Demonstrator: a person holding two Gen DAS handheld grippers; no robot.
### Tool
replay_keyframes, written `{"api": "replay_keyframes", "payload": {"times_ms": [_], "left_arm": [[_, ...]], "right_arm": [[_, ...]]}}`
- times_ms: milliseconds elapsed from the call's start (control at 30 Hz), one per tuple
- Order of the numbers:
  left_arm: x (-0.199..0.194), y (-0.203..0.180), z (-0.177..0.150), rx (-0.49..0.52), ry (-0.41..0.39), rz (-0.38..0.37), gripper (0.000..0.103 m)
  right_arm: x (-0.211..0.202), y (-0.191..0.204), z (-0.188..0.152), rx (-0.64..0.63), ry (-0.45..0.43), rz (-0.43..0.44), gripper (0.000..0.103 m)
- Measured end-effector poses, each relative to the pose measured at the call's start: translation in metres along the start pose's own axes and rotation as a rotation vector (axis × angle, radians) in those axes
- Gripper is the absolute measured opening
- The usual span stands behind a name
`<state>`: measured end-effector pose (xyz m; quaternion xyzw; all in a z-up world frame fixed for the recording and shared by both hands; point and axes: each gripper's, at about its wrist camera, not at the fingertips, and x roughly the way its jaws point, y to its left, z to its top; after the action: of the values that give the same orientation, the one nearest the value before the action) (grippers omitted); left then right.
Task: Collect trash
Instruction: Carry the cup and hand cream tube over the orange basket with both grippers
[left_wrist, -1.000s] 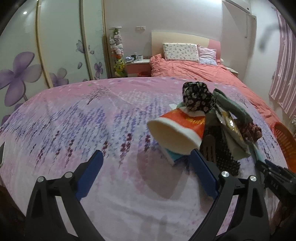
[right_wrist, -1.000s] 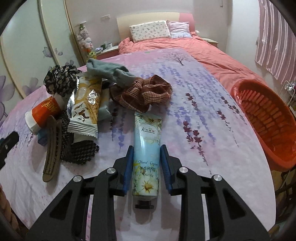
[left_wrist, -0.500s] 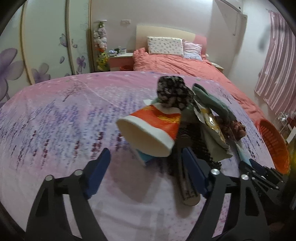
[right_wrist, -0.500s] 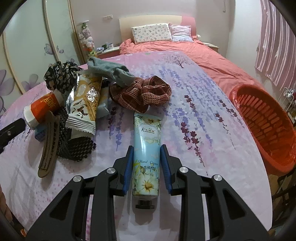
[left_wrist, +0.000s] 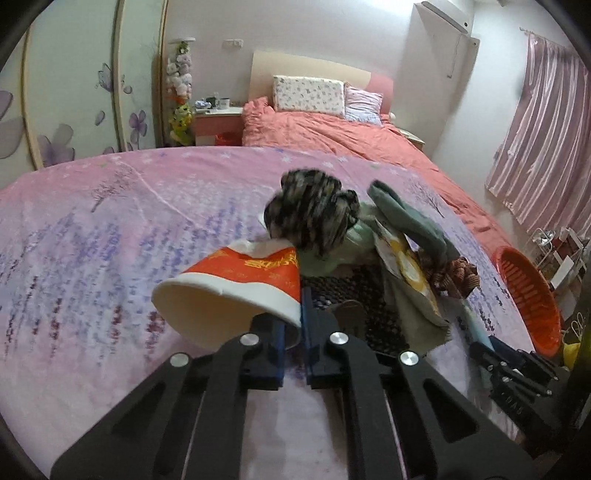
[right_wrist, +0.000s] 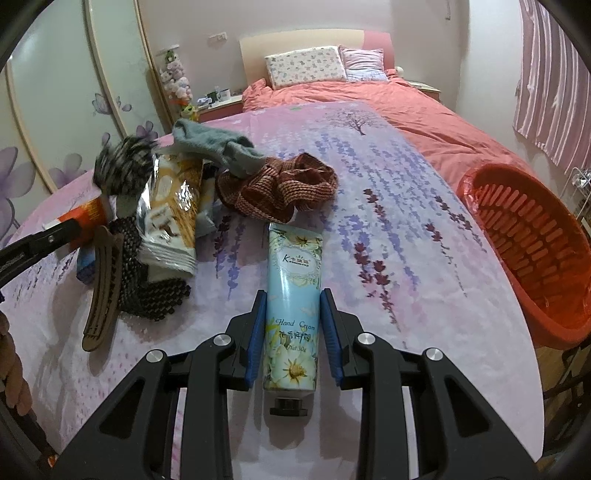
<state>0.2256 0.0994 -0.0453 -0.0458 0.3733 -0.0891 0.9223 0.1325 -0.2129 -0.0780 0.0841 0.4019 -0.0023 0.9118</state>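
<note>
the left gripper (left_wrist: 293, 317), spread wide on either side of the pile 1 second ago, has now clamped down on the rim wall of the orange and white paper cup (left_wrist: 236, 288), 1 pad inside the mouth and 1 outside, with almost no gap between them; the cup lies on its side on the purple floral bedcover (left_wrist: 92, 258), its mouth toward the camera, at the left end of the clutter; since the earlier frame the camera has come closer to the cup, and the black and white scrunchie (left_wrist: 314, 214) touching its base now looks blurred; beside it lie a grey sock (left_wrist: 406, 218), a gold snack wrapper (left_wrist: 402, 258) and a dark mesh piece (left_wrist: 354, 288); the right gripper (right_wrist: 291, 332) is unchanged, its 2 blue pads pressed narrowly on the sides of the hand cream tube (right_wrist: 293, 295), which lies flat on the cover, cap toward the camera; the brown scrunchie (right_wrist: 280, 188) lies just beyond the tube; the orange basket (right_wrist: 535, 251) stands at the right edge of the bed, well apart from the pile.
</note>
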Motion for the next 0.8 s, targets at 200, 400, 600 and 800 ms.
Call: {"api": "replay_keyframes", "payload": {"times_ms": [200, 400, 600, 800], "left_arm": [[-0.023, 0.013, 0.002, -0.021, -0.031, 0.021, 0.008], [-0.048, 0.014, 0.006, -0.026, -0.07, 0.022, 0.008], [-0.072, -0.003, 0.01, -0.011, -0.108, -0.01, 0.008], [-0.087, -0.032, 0.014, 0.014, -0.137, -0.059, 0.008]], "right_arm": [[-0.013, -0.005, 0.001, 0.01, -0.026, 0.012, 0.029], [-0.033, -0.008, 0.005, 0.017, -0.073, 0.027, 0.029], [-0.056, -0.016, 0.01, 0.022, -0.13, 0.026, 0.029], [-0.073, -0.032, 0.012, 0.039, -0.174, 0.021, 0.029]]}}
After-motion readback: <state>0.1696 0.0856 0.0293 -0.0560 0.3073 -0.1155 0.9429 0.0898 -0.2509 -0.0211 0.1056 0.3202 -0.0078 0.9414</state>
